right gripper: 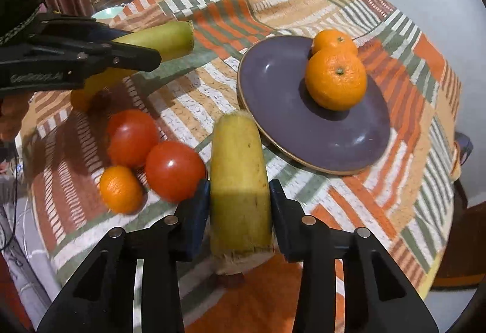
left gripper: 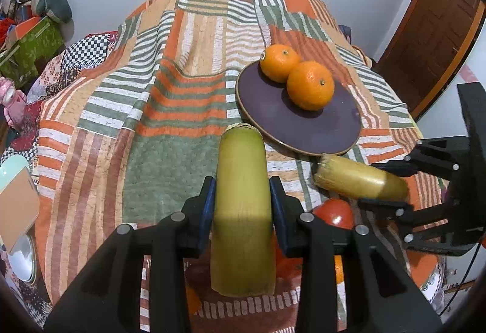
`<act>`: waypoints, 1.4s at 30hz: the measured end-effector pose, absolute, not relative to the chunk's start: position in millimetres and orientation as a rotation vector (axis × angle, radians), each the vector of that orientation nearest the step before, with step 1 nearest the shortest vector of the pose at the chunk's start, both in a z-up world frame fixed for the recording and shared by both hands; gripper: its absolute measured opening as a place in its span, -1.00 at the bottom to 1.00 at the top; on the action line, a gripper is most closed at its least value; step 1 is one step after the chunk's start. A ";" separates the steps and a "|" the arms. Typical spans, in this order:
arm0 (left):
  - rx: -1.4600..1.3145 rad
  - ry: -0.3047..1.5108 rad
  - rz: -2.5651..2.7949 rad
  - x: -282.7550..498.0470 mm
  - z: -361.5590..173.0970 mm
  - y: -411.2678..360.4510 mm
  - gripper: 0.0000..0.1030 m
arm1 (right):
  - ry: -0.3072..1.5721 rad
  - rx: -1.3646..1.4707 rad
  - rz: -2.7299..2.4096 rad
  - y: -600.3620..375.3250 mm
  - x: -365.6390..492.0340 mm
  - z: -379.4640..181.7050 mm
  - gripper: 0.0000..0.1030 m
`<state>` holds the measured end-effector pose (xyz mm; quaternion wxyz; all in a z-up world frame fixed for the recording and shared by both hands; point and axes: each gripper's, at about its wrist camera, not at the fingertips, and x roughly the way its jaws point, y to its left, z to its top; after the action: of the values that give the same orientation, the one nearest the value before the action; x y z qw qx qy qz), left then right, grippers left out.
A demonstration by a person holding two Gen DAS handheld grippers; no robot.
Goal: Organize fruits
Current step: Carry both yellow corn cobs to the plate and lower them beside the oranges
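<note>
A purple plate (left gripper: 303,126) holds two oranges (left gripper: 309,85); it shows in the right wrist view too (right gripper: 288,126). My left gripper (left gripper: 243,205) is shut on a yellow-green sugarcane piece (left gripper: 243,196), held above the cloth just short of the plate. My right gripper (right gripper: 240,208) is shut on a second sugarcane piece (right gripper: 240,181) near the plate's edge; it shows in the left wrist view (left gripper: 358,179). Two tomatoes (right gripper: 173,170) and a small orange (right gripper: 121,188) lie on the cloth to the left of my right gripper.
The table carries a striped patchwork cloth (left gripper: 170,108). Clutter, a green box (left gripper: 30,47) and a pink toy (left gripper: 12,102) stand off the table's left side. A wooden door (left gripper: 434,29) is at the right.
</note>
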<state>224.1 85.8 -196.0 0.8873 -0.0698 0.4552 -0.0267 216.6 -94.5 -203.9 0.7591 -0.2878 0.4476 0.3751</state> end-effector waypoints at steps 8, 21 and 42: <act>-0.144 0.925 -0.082 212.4 -182.1 73.5 -0.32 | 1.020 -0.584 0.709 -146.9 218.8 -201.9 -0.31; -0.133 0.921 -0.107 206.7 -174.2 51.6 -0.32 | 1.097 -0.470 0.652 -168.3 226.8 -224.0 -0.21; -0.145 0.908 -0.105 251.8 -166.7 41.4 -0.32 | 0.948 -0.244 0.646 -172.0 249.1 -197.6 -0.30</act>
<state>251.8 41.4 -166.7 0.8948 -0.0699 0.4381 -0.0506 249.1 -172.0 -197.6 0.8329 -0.1152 0.4473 0.3047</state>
